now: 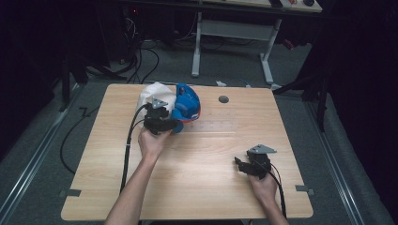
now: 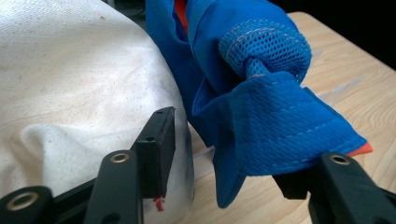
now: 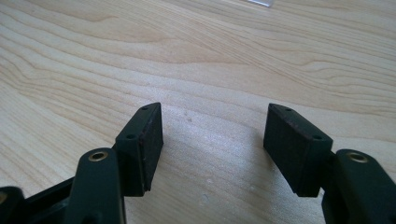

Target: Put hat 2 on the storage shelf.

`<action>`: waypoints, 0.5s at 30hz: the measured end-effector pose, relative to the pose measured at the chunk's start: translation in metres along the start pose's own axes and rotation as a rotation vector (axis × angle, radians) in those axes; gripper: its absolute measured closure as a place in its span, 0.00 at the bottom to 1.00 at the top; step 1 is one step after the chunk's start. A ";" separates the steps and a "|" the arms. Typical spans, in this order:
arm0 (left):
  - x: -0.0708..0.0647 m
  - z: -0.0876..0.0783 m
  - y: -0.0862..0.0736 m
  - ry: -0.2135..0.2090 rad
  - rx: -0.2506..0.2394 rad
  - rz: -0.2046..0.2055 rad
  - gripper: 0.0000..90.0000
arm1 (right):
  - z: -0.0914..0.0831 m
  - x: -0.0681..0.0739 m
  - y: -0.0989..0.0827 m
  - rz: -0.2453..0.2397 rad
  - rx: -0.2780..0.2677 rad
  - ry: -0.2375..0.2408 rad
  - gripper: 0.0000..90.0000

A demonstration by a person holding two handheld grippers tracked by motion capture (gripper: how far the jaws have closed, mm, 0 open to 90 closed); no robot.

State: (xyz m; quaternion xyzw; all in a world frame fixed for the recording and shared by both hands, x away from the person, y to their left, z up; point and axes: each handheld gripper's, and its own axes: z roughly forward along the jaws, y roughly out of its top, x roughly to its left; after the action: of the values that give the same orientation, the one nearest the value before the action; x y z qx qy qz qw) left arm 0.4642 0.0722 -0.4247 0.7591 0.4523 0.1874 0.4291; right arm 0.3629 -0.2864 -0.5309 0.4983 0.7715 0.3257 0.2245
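Left gripper spread beside blue mesh garment, white cloth bag alongside; right gripper spread over bare table

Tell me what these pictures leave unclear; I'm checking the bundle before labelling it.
- blue mesh item: its top is cut off by the left gripper view's upper edge; what it is stays unclear.
- left gripper: blue fabric covers its right pad.
- white cloth bundle: high view, partly behind the left gripper; contents hidden.
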 end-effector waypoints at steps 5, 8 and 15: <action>0.000 -0.002 -0.003 0.018 0.025 0.013 0.49 | 0.000 0.000 0.000 0.000 0.000 0.000 0.42; -0.003 -0.001 -0.005 0.042 0.031 0.040 0.47 | 0.000 0.000 0.000 0.000 0.000 0.000 0.42; -0.009 0.004 -0.007 0.096 0.045 0.087 0.43 | 0.000 0.000 0.000 0.000 0.000 0.000 0.42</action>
State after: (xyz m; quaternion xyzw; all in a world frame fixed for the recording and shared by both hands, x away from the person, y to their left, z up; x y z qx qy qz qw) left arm 0.4586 0.0641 -0.4320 0.7776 0.4431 0.2318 0.3812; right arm 0.3629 -0.2864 -0.5309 0.4984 0.7714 0.3256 0.2246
